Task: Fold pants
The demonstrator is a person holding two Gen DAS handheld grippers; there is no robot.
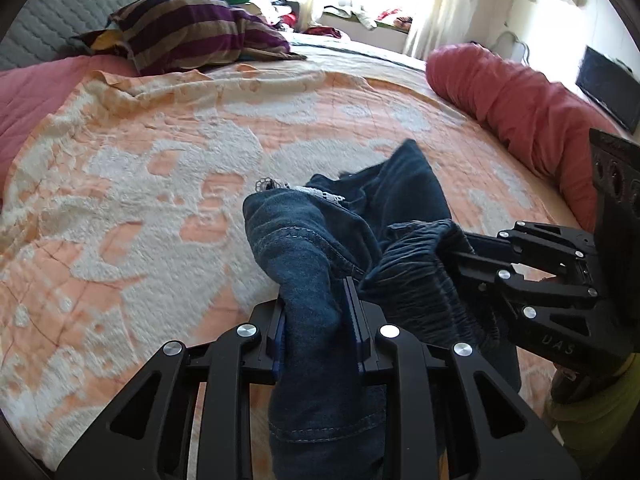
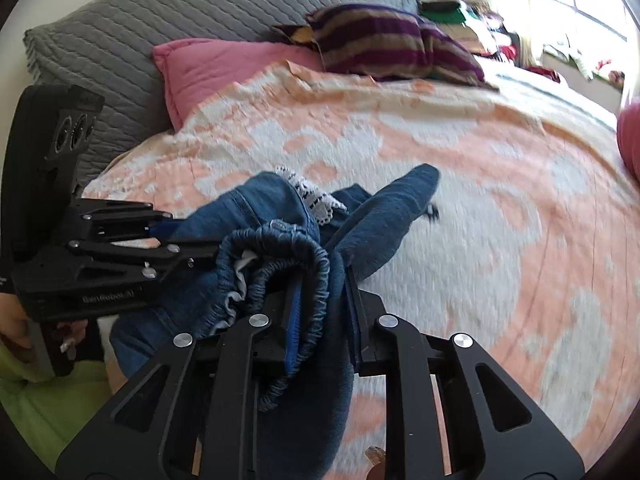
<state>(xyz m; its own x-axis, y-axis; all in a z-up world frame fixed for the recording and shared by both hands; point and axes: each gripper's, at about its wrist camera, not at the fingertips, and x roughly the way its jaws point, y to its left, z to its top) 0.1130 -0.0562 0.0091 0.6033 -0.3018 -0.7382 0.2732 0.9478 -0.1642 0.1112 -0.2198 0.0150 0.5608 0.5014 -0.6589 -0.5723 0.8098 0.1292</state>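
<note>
Dark blue denim pants (image 1: 320,240) with an elastic waistband and white lace trim hang bunched between both grippers above the bed. My left gripper (image 1: 318,304) is shut on a fold of the denim. My right gripper (image 2: 320,292) is shut on the gathered waistband (image 2: 296,252). In the left wrist view the right gripper (image 1: 452,252) reaches in from the right, its tips buried in the cloth. In the right wrist view the left gripper (image 2: 188,246) reaches in from the left into the same bundle. The pants (image 2: 276,208) are crumpled, legs hanging below.
The bed carries an orange and white patterned blanket (image 1: 180,168). A striped purple pillow (image 1: 192,28) and a grey quilted headboard (image 2: 180,12) lie at the far side. A rolled red duvet (image 1: 520,112) lies along the right edge. A pink pillow (image 2: 224,68) sits by the headboard.
</note>
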